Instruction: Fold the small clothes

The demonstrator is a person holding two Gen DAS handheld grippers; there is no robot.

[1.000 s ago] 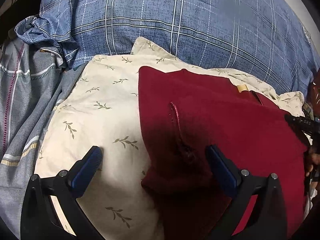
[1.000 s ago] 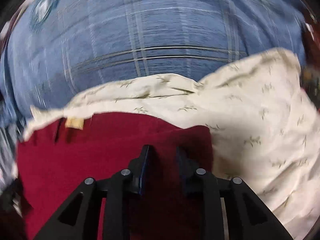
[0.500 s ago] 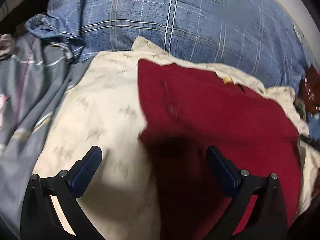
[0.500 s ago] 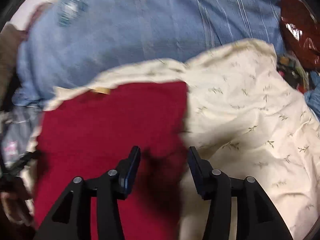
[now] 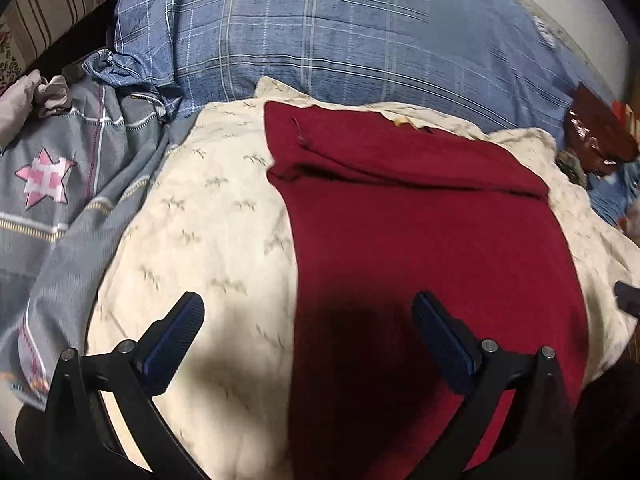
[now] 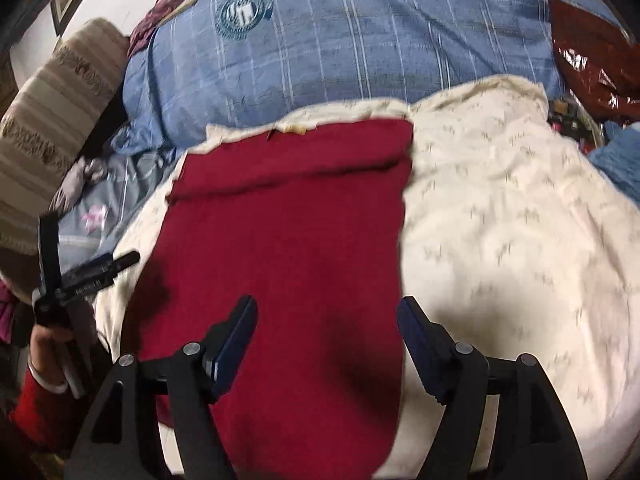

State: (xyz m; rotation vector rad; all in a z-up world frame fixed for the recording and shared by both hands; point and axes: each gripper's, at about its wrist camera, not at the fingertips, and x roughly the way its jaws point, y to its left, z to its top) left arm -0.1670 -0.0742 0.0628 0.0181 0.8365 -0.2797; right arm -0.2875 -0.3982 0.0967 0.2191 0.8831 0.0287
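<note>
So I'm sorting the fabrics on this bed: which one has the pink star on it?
The grey bedding at the left, with thin stitched stripes. The blue plaid pillow carries a round crest, the cream cloth leaf sprigs, the red garment is plain.

I am operating in a home bedroom. Evidence: a bed covered by a blue plaid duvet (image 5: 360, 52) with a crest emblem, a cream leaf-print pillow (image 5: 208, 216), a grey star-print quilt (image 5: 60, 184), and a striped upholstered headboard (image 6: 60, 120).
</note>
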